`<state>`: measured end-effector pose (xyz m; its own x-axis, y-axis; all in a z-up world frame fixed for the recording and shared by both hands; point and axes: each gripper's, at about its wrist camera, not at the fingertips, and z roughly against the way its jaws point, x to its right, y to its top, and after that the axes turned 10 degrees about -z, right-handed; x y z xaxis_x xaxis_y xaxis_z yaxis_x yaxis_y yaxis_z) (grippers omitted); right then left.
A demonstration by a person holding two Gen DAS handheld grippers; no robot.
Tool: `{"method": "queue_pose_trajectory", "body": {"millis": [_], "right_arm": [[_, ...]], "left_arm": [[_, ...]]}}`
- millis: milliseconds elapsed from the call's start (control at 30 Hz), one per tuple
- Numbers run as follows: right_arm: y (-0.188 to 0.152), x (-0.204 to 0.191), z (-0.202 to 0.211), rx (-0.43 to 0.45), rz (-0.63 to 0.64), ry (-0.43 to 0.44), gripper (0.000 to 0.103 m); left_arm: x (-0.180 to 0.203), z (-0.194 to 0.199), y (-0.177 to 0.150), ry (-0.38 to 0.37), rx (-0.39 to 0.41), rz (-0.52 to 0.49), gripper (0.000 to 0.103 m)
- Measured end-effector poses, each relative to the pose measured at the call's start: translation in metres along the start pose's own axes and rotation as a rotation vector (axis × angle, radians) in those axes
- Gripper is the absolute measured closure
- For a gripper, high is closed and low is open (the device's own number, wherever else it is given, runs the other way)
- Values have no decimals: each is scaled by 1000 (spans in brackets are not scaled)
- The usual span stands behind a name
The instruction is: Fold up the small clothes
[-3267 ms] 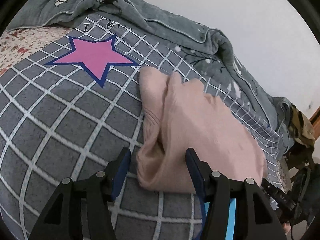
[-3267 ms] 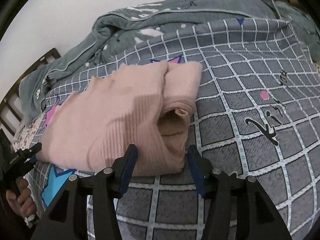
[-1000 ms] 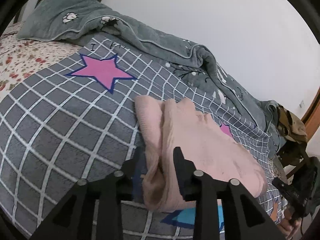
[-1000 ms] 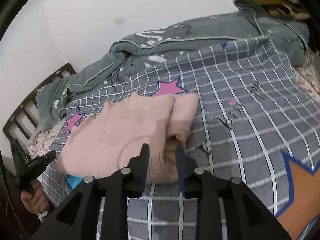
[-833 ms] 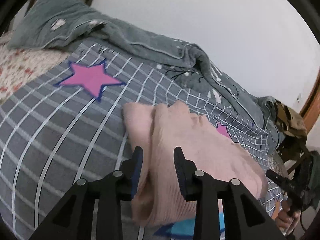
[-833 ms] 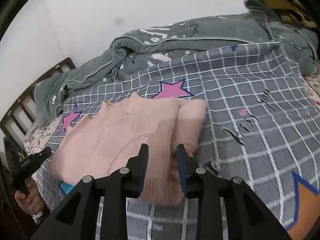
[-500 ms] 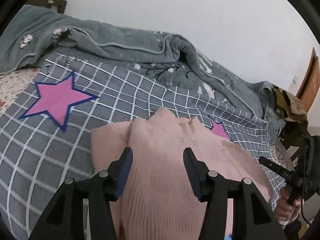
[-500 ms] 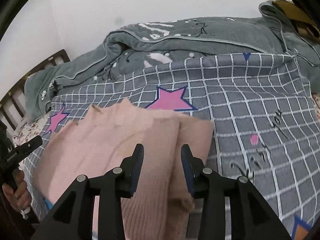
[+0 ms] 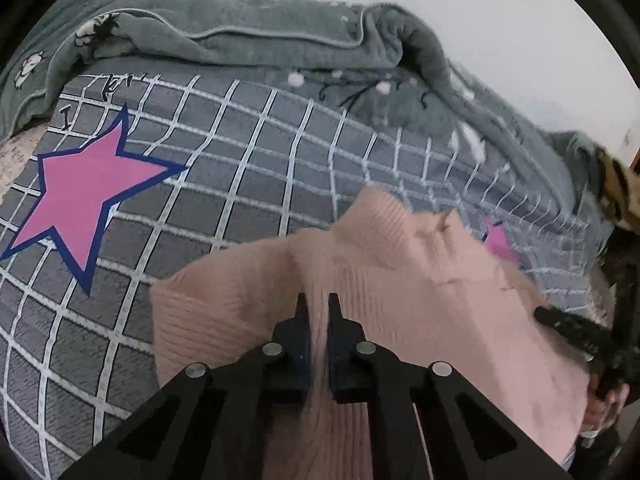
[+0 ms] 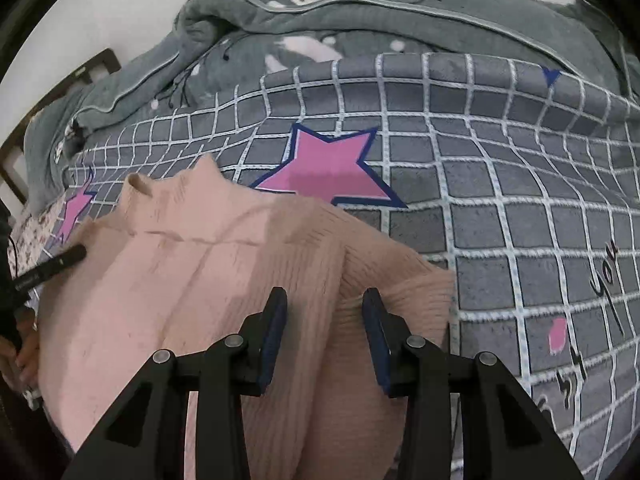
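Note:
A pink knit sweater [image 9: 420, 280] lies on the grey checked blanket [image 9: 240, 184], its sleeves folded in and its collar pointing away. My left gripper [image 9: 318, 300] is shut on the sweater's near edge, with pink fabric pinched between the jaws. In the right wrist view the same sweater [image 10: 192, 280] fills the lower left. My right gripper [image 10: 325, 296] is open, its jaws spread over the sweater's right folded sleeve. The other gripper's tip shows at the edge of each view.
A bunched grey-green quilt [image 9: 280, 40] runs along the back by the white wall. Pink stars [image 9: 80, 192] mark the blanket. A wooden headboard [image 10: 60, 80] stands at the far left. A hand [image 9: 604, 400] holds the other gripper.
Both grippers carried the sweater's near edge forward over the garment. The left gripper has closed tight on the fabric; the right gripper has opened wider.

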<state>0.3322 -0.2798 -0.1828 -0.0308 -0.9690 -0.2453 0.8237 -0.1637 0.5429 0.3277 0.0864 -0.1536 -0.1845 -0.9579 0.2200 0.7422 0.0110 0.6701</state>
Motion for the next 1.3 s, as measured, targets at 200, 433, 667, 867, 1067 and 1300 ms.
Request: {"method": "queue_pose_trajectory", "body": {"millis": [200, 433, 667, 867, 1067, 1300], "right_arm": [[9, -9, 23, 126, 46, 88, 98], [25, -13, -4, 107, 46, 37, 98], [18, -15, -22, 74, 74, -39, 94], [17, -3, 0, 129, 21, 19, 75], [6, -16, 46, 246, 78, -59, 66], [-34, -48, 89, 311, 118, -49, 55]], "left_arm": [[-9, 25, 11, -9, 142, 35, 97], [-18, -2, 8, 108, 15, 79, 96], [-6, -4, 4, 177, -19, 19, 93], [1, 1, -1, 204, -17, -19, 90], [6, 9, -5, 200, -2, -30, 83], [6, 26, -16, 177, 29, -30, 75]]}}
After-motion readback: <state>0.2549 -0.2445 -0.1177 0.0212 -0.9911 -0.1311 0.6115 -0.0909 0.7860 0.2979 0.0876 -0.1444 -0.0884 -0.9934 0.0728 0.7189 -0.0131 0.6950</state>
